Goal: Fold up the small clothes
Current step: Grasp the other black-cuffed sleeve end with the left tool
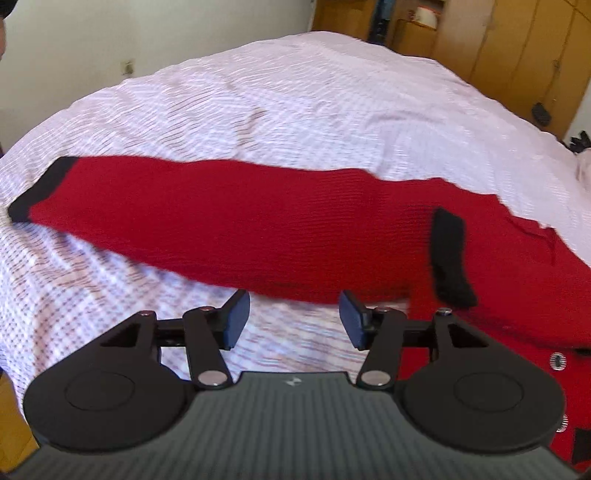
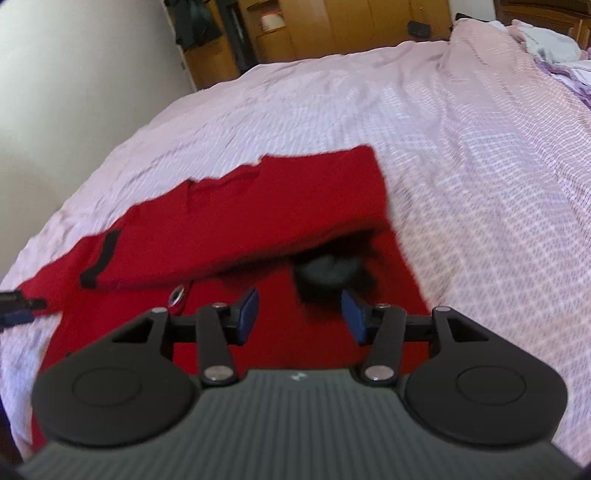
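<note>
Pink-and-white checked bedding [image 1: 332, 110] fills the left wrist view, with wooden cupboards [image 1: 517, 44] along the far wall and a cardboard box [image 1: 413, 33] beside them; no readable writing on anything. Across the bed lies the red knit sweater [image 1: 258, 229], one long sleeve stretched out to the left and ending in a black cuff [image 1: 40, 188]. A second black cuff [image 1: 448, 254] rests on the red body at right, and a round metal button [image 1: 557, 361] shows near the lower right. Left claw [image 1: 294, 319] is spread wide, dark blue pads apart, nothing between them, poised just short of the sleeve's near edge.

Over to the right wrist view: same bed [image 2: 480, 166], wooden furniture [image 2: 332, 26] at the back, rumpled lilac linen [image 2: 565, 62] at the far right. Sweater [image 2: 295, 199] sits ahead with a sleeve folded across the body, its black cuff [image 2: 101, 258] at left, and a metal button [image 2: 178, 293] below it. A dark fuzzy patch [image 2: 328, 273] is badly blurred; can't tell what it is. Right claw [image 2: 299, 315] is spread too, pinching nothing, above the red fabric. Left claw tips [image 2: 18, 306] peek in at the left edge.
</note>
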A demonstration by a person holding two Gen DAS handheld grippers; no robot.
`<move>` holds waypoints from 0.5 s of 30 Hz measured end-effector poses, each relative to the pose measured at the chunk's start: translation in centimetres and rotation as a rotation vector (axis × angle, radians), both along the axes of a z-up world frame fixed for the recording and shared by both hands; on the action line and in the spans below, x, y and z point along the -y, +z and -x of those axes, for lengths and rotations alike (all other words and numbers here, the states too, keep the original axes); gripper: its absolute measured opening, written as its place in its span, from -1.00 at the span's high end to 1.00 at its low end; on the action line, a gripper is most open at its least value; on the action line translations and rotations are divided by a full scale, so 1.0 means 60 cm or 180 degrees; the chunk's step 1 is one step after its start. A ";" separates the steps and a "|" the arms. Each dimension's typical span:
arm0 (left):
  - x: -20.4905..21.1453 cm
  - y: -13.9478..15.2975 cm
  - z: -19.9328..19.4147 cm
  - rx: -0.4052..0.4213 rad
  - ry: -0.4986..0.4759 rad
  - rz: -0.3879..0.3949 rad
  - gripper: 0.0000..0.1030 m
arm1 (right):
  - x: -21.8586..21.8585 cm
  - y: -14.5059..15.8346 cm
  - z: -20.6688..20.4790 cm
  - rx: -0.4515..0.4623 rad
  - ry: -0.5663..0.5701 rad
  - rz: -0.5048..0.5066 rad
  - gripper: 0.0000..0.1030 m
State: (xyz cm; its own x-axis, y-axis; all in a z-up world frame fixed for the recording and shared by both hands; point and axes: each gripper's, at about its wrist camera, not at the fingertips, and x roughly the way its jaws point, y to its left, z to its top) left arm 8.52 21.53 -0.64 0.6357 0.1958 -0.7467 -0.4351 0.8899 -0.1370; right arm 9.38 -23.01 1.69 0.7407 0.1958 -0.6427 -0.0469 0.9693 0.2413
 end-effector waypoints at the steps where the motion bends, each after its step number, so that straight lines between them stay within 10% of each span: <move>1: -0.010 -0.004 0.001 -0.0013 0.0047 0.0017 -0.16 | -0.006 -0.002 0.007 -0.0004 0.0007 0.0008 -0.02; 15: -0.127 -0.052 -0.011 0.0327 0.0470 0.0690 -0.25 | -0.069 -0.065 0.053 -0.0071 -0.0114 0.0234 -0.24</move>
State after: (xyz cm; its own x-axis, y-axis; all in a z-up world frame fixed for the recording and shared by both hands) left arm 9.16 29.18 -3.78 0.6867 0.1345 -0.7144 -0.5317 0.7631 -0.3675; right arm 6.18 -18.88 -2.23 0.7318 0.1212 -0.6706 -0.0073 0.9854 0.1701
